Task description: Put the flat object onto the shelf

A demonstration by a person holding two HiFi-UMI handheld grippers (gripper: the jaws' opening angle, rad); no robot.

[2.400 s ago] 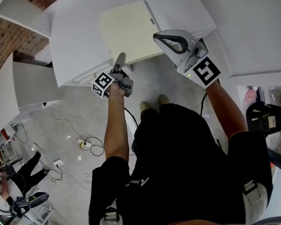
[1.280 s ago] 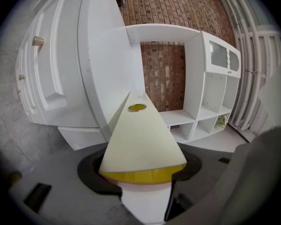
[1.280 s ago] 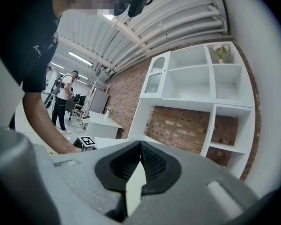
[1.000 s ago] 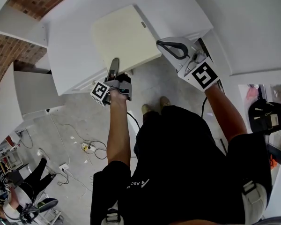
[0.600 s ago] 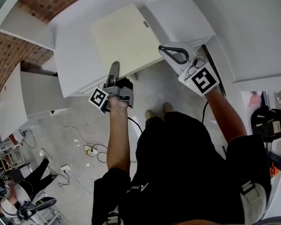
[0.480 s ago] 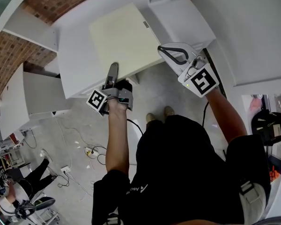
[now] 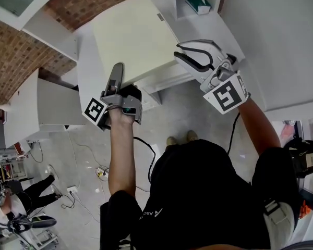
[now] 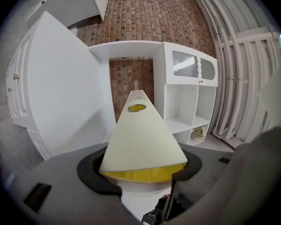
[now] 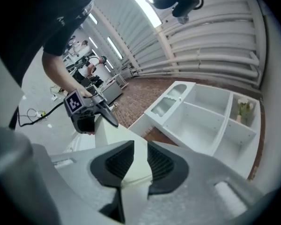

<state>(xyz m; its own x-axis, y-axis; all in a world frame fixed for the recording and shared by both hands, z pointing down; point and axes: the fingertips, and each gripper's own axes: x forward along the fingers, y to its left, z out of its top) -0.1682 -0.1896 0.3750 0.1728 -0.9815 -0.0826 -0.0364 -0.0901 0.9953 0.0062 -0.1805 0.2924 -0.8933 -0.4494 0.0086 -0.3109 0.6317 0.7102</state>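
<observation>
One flat cream panel (image 7: 133, 35), upper centre. Two grippers: left gripper (image 7: 116, 69) clamps it; right gripper (image 7: 177, 52) jaws have just been opening, panel edge between.

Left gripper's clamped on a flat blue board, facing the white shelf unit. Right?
No, the flat board in the left gripper is cream with a yellow near edge, not blue; the left gripper view shows it. It does face the white shelf unit.
</observation>
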